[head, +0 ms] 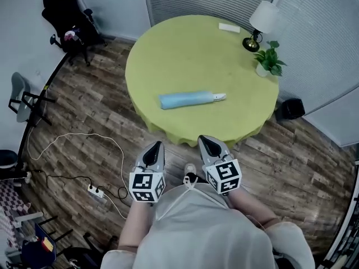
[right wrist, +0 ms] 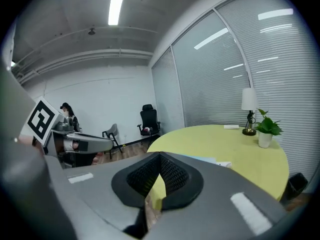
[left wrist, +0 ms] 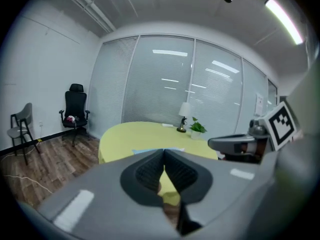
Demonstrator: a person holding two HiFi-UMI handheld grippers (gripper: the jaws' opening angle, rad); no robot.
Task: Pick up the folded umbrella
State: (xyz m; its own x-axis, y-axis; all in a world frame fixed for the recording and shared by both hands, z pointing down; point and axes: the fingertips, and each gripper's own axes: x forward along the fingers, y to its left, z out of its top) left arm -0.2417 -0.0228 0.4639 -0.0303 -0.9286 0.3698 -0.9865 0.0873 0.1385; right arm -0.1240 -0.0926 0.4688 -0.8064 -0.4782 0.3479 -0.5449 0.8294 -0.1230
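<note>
round yellow-green worktop point(head: 185, 55) mid room, wood floor point(head: 84, 122) all round it. folded umbrella point(head: 188, 100), light blue with a pale handle end, lies flat on the worktop. it sits a bit in from the edge nearest the person point(head: 207, 228) and runs roughly along that edge. its handle end points to the worktop's plant side. nothing touches it.

left gripper point(head: 156, 145) and right gripper point(head: 204, 139) hang side by side off the worktop, just short of that same near edge, over the floor. both aim at the worktop, tipped a little down. left gripper is clenched, pads meeting at the tips, nothing between them. right gripper is clenched the same way and empty too. both are clear of the umbrella, with the worktop's near edge between them and it.

far side of the worktop: table lamp point(head: 261, 21) with a white shade, and a potted plant point(head: 269, 61) just beside it, close to the rim. a small white flat thing point(head: 229, 27) lies near the far rim; can't tell what it is.

off the worktop: black bin point(head: 289, 109) on the floor just beside the plant side. black office chair point(head: 70, 15) stands well apart, by the wall. grey chair point(head: 22, 100) is further along that wall. white power strip point(head: 95, 192) with a cable lies on the floor, well apart from the worktop.
</note>
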